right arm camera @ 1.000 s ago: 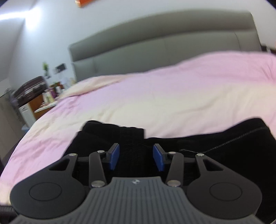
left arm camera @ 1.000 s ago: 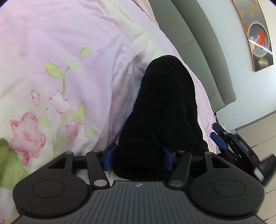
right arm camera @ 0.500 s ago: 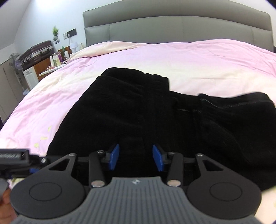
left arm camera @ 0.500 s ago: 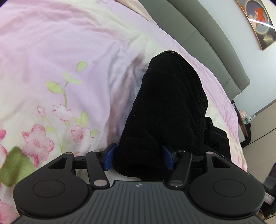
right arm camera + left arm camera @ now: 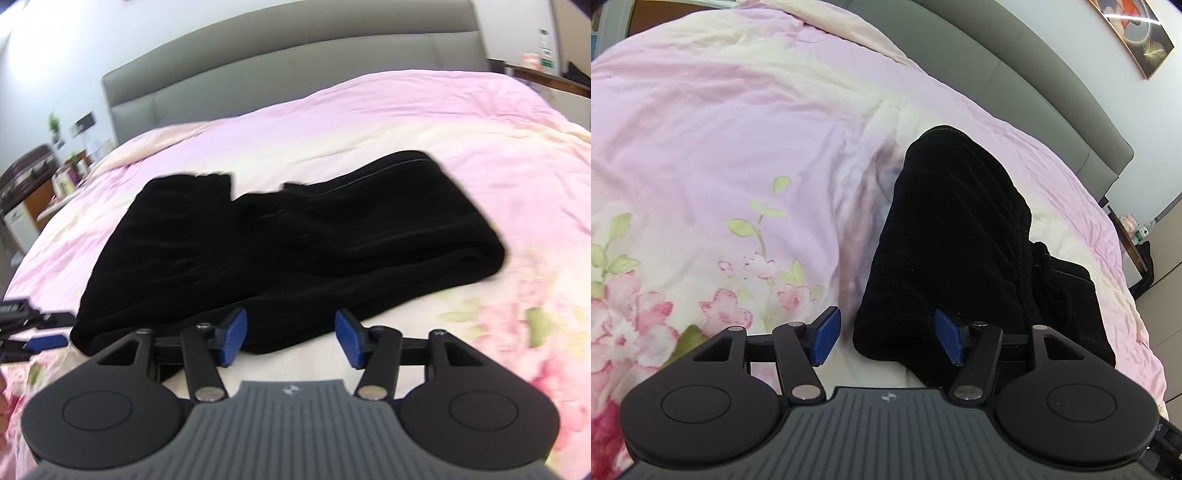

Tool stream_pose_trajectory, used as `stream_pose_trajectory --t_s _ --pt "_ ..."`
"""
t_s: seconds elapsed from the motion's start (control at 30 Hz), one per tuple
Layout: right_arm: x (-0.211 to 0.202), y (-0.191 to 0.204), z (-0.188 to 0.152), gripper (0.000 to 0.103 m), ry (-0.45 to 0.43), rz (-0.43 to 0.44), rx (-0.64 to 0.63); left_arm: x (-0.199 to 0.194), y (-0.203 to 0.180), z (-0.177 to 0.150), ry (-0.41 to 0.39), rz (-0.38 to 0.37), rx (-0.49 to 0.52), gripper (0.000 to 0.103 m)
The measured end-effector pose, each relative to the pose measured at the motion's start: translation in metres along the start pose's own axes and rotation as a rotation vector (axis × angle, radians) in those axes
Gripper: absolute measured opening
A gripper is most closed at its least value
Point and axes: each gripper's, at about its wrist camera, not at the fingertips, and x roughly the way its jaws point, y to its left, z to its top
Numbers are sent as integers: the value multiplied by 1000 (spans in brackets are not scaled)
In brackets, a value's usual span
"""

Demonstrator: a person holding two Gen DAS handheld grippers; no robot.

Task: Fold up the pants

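Black pants [image 5: 960, 240] lie doubled over on a pink flowered duvet [image 5: 720, 147]. My left gripper [image 5: 886, 341] is open around their near end: the cloth sits against the right pad, and a strip of duvet shows beside the left pad. In the right wrist view the pants [image 5: 295, 236] stretch across the bed as a folded bundle. My right gripper [image 5: 291, 341] hovers at their near edge with its jaws opening, and the pads press on nothing. The left gripper's finger [image 5: 48, 341] shows at the far left of that view.
A grey padded headboard [image 5: 295, 66] runs along the far side of the bed. A cluttered side table [image 5: 37, 192] stands at the left. In the left wrist view the bed's edge and the floor [image 5: 1167, 295] lie to the right, under a framed picture [image 5: 1137, 37].
The right gripper swung back from over the pants to their near edge, and its pads spread wider. The left gripper rose and rolled, and a gap opened between its left pad and the cloth.
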Motion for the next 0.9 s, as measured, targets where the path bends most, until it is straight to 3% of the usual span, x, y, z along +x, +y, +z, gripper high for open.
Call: stream_pose_trajectory --t_s 0.2,0.33,0.47,0.57,0.7,0.77,0.9 --pt "-18 -51 13 55 -49 -43 128 -27 -9 -16 -53 39 107 73" --pt "-19 -85 26 59 -103 -73 215 -29 -14 -22 -22 65 118 73" --pt "-7 -135 34 59 -119 -48 447 -30 -39 -25 -34 70 171 73" --pt "12 -165 35 60 -103 -9 629 -21 -72 -28 -33 58 233 74" --pt "27 -199 32 63 -91 43 838 0 -142 -36 -52 31 459 81" --pt "30 -213 33 64 -92 55 887 12 -179 -42 -58 1 583 85" --pt "48 -235 41 62 9 89 919 45 -245 -55 -6 -90 741 85"
